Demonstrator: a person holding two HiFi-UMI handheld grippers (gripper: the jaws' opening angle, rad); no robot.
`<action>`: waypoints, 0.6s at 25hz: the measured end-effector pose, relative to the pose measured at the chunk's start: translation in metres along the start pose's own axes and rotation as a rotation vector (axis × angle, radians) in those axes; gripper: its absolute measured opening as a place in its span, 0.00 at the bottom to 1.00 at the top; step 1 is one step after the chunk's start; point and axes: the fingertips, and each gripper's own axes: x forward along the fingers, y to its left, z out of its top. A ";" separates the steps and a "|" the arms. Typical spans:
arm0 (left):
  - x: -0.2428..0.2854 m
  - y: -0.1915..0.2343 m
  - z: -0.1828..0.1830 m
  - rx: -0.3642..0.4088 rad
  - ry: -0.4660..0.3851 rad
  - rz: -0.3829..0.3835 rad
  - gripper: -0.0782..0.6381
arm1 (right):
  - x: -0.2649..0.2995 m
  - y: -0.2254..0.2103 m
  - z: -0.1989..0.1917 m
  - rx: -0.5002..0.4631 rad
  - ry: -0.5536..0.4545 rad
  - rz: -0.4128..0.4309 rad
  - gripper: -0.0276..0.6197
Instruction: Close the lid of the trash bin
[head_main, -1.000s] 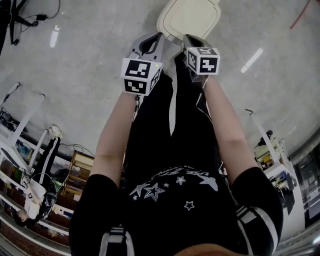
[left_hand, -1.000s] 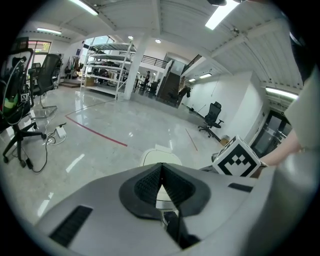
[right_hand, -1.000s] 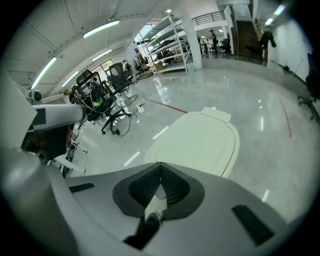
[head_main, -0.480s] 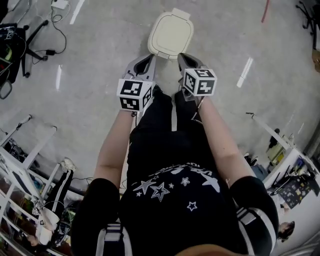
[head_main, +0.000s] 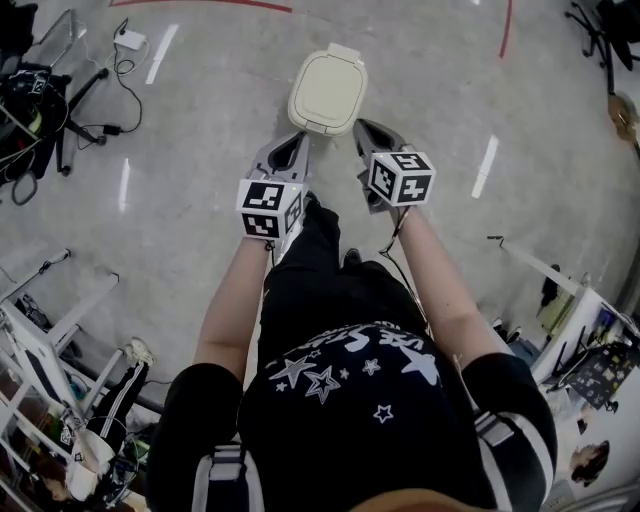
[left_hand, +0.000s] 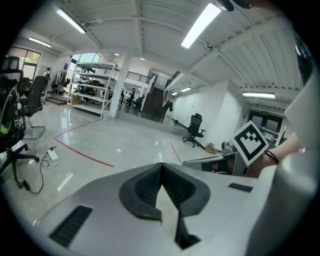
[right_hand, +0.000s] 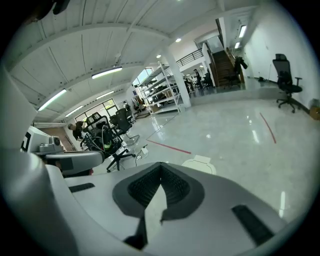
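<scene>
Since a second ago the bin has slid down from the very top of the head view and looks smaller, and both grippers have come off it and now sit short of its near rim.

Closest to the camera is the person's black star-print top (head_main: 350, 375), with both forearms stretched forward. The left gripper (head_main: 298, 140), grey and white with a black-and-white marker cube, has its dark ribbed jaws pressed together at the tips with nothing caught in them. Same deal for the right gripper (head_main: 362, 128): jaws pinched together, empty. They're held side by side, a little apart, both aimed at the bin.

Just past the tips is the cream plastic trash bin with rounded corners (head_main: 327, 90), standing on the floor with its lid lying flat on top, so it looks closed. In the right gripper view its pale top (right_hand: 201, 163) peeks over the jaws. Can't tell whether either gripper touches it.

Everything's on a glossy grey concrete floor (head_main: 200, 130) streaked with light reflections. Black cables (head_main: 110, 75) and a white power strip (head_main: 130, 40) lie off to the left, and a red tape line (left_hand: 85, 154) runs across. Further back: a black office chair (left_hand: 194, 129), white metal shelving (left_hand: 92, 85) and long ceiling strip lights (left_hand: 202, 25) on white beams.
</scene>
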 end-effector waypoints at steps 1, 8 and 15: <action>-0.004 -0.006 0.000 0.002 -0.006 0.002 0.12 | -0.008 0.003 0.004 -0.005 -0.013 0.003 0.05; -0.044 -0.043 -0.007 0.006 -0.074 0.028 0.12 | -0.062 0.021 -0.011 -0.040 -0.074 0.058 0.05; -0.111 -0.099 -0.001 0.038 -0.148 0.028 0.12 | -0.152 0.058 -0.020 -0.099 -0.133 0.077 0.05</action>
